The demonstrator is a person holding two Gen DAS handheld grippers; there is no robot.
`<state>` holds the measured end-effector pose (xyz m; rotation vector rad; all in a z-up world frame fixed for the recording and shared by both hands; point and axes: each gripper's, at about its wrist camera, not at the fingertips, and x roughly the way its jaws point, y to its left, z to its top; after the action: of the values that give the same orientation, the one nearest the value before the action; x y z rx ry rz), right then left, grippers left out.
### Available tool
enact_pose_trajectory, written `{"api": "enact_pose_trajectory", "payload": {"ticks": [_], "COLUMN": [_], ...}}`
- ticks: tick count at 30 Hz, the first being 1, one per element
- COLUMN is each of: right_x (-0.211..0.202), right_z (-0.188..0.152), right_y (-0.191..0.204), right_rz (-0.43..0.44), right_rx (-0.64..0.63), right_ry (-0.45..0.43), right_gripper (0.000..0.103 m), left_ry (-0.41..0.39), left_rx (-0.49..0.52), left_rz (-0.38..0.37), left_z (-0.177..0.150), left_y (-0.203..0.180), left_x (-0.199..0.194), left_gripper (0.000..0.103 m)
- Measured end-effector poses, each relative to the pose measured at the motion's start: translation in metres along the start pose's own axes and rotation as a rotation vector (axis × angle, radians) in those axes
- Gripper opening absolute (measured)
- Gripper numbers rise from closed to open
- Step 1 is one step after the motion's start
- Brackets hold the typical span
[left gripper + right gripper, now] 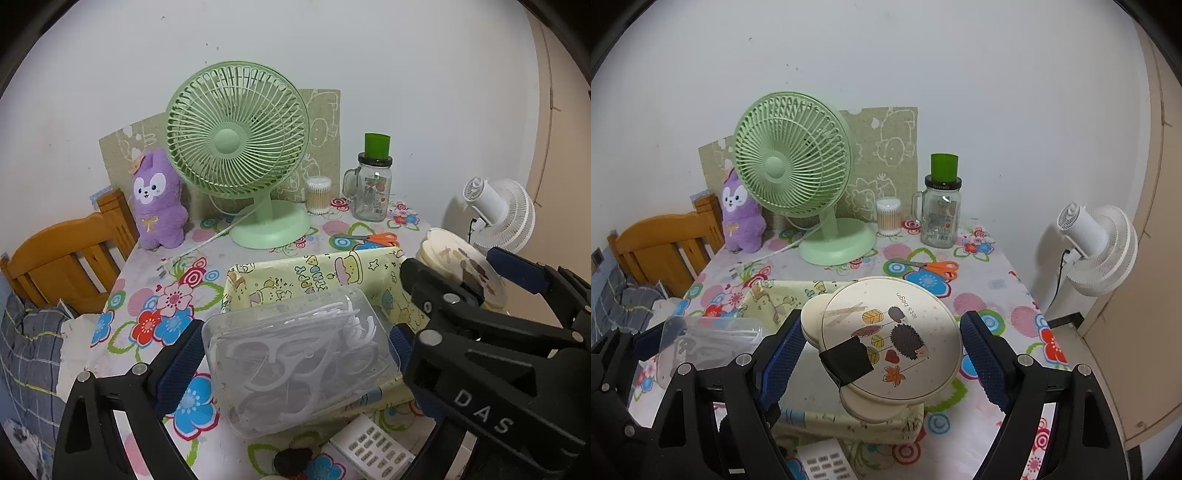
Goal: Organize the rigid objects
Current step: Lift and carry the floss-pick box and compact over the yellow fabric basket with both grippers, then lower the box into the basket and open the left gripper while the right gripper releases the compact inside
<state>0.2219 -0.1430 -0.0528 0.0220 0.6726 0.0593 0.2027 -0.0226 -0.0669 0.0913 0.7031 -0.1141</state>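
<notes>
Holding between my left tool pads: clear box. Between my right tool pads: round cream case, pinched.

Two fans: one green desk fan and one white fan. One purple plush toy, one glass jar, one cotton-swab tub, one pair of scissors, one clear plastic box, one round cream case, one yellow tray, one remote control.
</notes>
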Motion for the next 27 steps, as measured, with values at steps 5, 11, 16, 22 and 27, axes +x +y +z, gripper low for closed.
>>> {"api": "enact_pose_trajectory", "payload": {"ticks": [5,11,16,22,27], "right_x": [0.02,0.043,0.064,0.08,0.088], "right_z": [0.005,0.008,0.006,0.005,0.006], "right_y": [0.002,0.004,0.007,0.009,0.011], "right_rz": [0.02,0.027,0.026,0.02,0.013], "right_rx": [0.013,0.02,0.016,0.009,-0.007], "right_ry": [0.031,0.068,0.099,0.132,0.127], "right_gripper": [0.085,0.085,0.085,0.086,0.086], "left_ry": [0.031,0.069,0.094,0.13,0.152], "left_rx": [-0.001,-0.017,-0.015,-0.025,-0.028], "left_rz": [-0.012,-0.024,-0.016,-0.008,-0.006], "left_z": [0.005,0.008,0.008,0.006,0.005], "left_y": [-0.002,0.002,0.003,0.007,0.008], "left_x": [0.019,0.04,0.056,0.075,0.085], "left_gripper": [0.099,0.099,0.099,0.099,0.099]}}
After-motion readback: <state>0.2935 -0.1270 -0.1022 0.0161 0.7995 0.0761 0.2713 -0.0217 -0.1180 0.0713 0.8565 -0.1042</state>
